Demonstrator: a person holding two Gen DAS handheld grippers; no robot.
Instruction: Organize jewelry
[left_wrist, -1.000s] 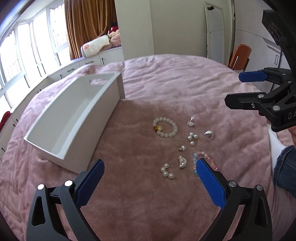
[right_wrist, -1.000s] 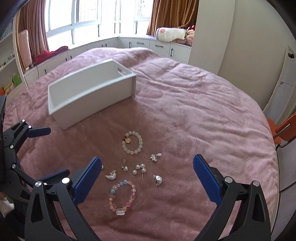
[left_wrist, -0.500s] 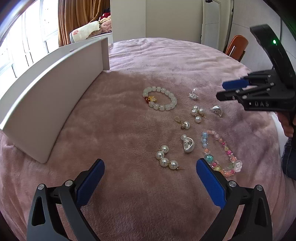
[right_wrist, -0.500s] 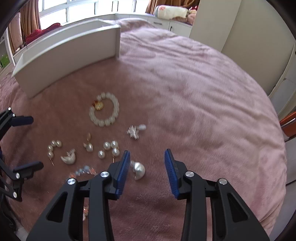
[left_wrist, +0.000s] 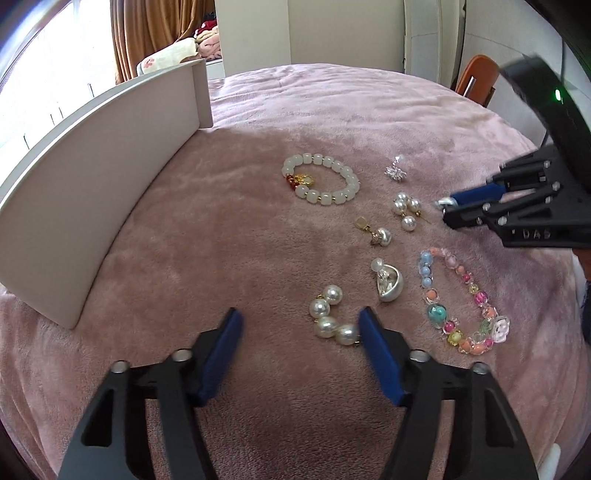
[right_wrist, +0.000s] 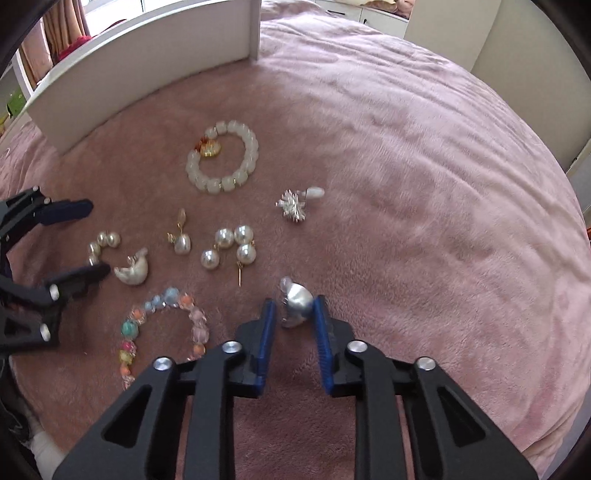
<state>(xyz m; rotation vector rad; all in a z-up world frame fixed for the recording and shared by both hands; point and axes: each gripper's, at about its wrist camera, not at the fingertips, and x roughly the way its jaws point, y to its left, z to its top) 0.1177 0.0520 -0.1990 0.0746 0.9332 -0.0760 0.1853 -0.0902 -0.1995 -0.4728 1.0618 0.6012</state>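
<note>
Jewelry lies on a pink blanket. My right gripper (right_wrist: 294, 310) is shut on a silver shell earring (right_wrist: 296, 300), its blue pads touching both sides. In the left wrist view it shows at the right (left_wrist: 452, 208). My left gripper (left_wrist: 299, 326) is open low over the blanket, its right pad beside a pearl cluster earring (left_wrist: 330, 316). Nearby lie a white bead bracelet (left_wrist: 321, 180), a second silver shell earring (left_wrist: 388, 283), a colourful bead bracelet (left_wrist: 460, 301), a three-pearl earring (left_wrist: 405, 210), a gold-and-pearl earring (left_wrist: 375, 232) and a silver snowflake earring (left_wrist: 396, 170).
A white open box (left_wrist: 92, 177) stands on the blanket at the left, its long wall facing the jewelry; it also shows at the top of the right wrist view (right_wrist: 147, 70). An orange chair (left_wrist: 476, 79) stands beyond the bed's far right edge.
My right gripper has closed onto the silver shell earring. My left gripper has narrowed and come down closer to the pearl cluster earring.
</note>
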